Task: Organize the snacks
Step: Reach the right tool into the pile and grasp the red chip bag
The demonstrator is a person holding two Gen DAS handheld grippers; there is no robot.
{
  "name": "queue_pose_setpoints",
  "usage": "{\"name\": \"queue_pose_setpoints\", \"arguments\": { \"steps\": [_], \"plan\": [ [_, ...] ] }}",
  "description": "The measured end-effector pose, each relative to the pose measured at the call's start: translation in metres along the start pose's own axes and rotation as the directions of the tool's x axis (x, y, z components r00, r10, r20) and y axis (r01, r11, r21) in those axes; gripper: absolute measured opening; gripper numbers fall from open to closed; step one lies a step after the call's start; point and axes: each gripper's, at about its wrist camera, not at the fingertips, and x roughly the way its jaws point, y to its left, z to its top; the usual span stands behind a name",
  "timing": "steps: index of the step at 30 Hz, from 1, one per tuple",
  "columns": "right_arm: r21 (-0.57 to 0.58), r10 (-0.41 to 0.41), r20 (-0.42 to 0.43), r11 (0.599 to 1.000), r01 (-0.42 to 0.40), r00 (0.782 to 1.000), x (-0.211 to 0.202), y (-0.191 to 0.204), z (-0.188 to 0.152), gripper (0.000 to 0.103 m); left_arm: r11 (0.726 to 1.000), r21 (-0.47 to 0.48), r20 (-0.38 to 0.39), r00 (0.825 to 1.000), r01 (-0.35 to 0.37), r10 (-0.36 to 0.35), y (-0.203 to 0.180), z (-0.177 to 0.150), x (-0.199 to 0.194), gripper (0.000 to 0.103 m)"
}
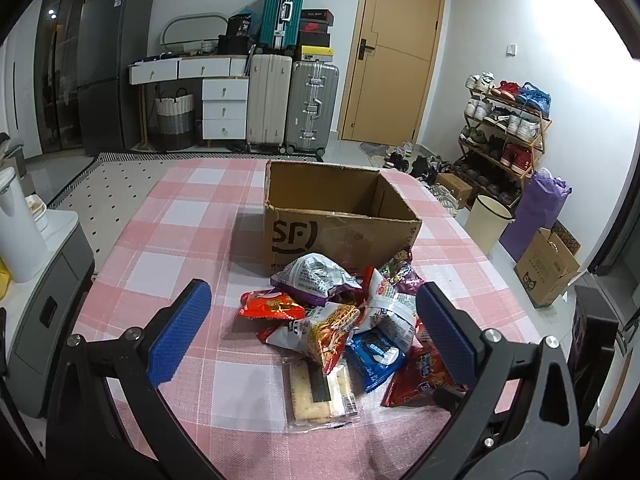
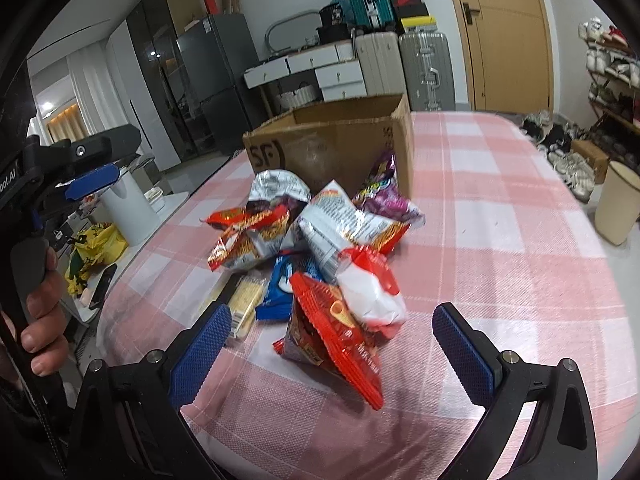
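A pile of snack bags (image 1: 344, 320) lies on the pink checked tablecloth (image 1: 160, 240) in front of an open, empty cardboard box (image 1: 336, 216) marked SF. My left gripper (image 1: 316, 324) is open above the pile, its blue pads on either side of it. A clear cracker pack (image 1: 316, 392) lies nearest. In the right wrist view, my right gripper (image 2: 336, 344) is open, with a red snack bag (image 2: 336, 344) between its pads but not clamped. The pile (image 2: 320, 224) and the box (image 2: 332, 140) lie beyond. The left gripper (image 2: 92, 180) shows at the far left, in a hand.
A white side cabinet (image 1: 40, 280) with a white jug (image 1: 16, 224) stands left of the table. A cream bin (image 1: 488, 220), shoe rack (image 1: 508, 132) and cardboard boxes stand on the floor to the right. Suitcases and drawers line the back wall.
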Motion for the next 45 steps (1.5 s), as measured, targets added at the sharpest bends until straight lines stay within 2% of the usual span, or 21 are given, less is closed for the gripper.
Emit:
{"name": "queue_pose_setpoints", "arguments": {
  "steps": [10, 19, 25, 32, 36, 45],
  "plan": [
    [0.037, 0.061, -0.061, 0.998, -0.059, 0.996, 0.020, 0.005, -0.013, 0.101, 1.000, -0.024, -0.026, 1.000, 0.008, -0.008, 0.036, -0.007, 0.026, 0.102],
    [0.094, 0.101, -0.092, 0.991, -0.092, 0.991, 0.036, 0.002, -0.015, 0.089, 0.999, -0.033, -0.033, 0.999, 0.010, -0.011, 0.044, -0.012, 0.023, 0.102],
    [0.126, 0.128, -0.101, 0.985, -0.115, 0.987, 0.041, -0.004, -0.014, 0.073, 0.999, -0.041, -0.044, 0.999, 0.005, -0.006, 0.048, -0.017, 0.030, 0.102],
    [0.154, 0.161, -0.097, 0.977, -0.145, 0.982, 0.042, -0.011, -0.019, 0.042, 0.999, -0.053, -0.057, 0.998, 0.006, -0.009, 0.050, -0.020, 0.031, 0.102],
    [0.133, 0.167, -0.089, 0.979, -0.155, 0.982, 0.038, -0.009, -0.021, 0.036, 0.998, -0.060, -0.054, 0.998, 0.003, -0.006, 0.053, -0.019, 0.030, 0.102],
    [0.095, 0.179, -0.053, 0.980, -0.173, 0.982, 0.018, 0.001, -0.026, 0.036, 0.994, -0.102, -0.043, 0.999, -0.031, 0.027, 0.074, -0.015, 0.023, 0.102]
  ]
}}
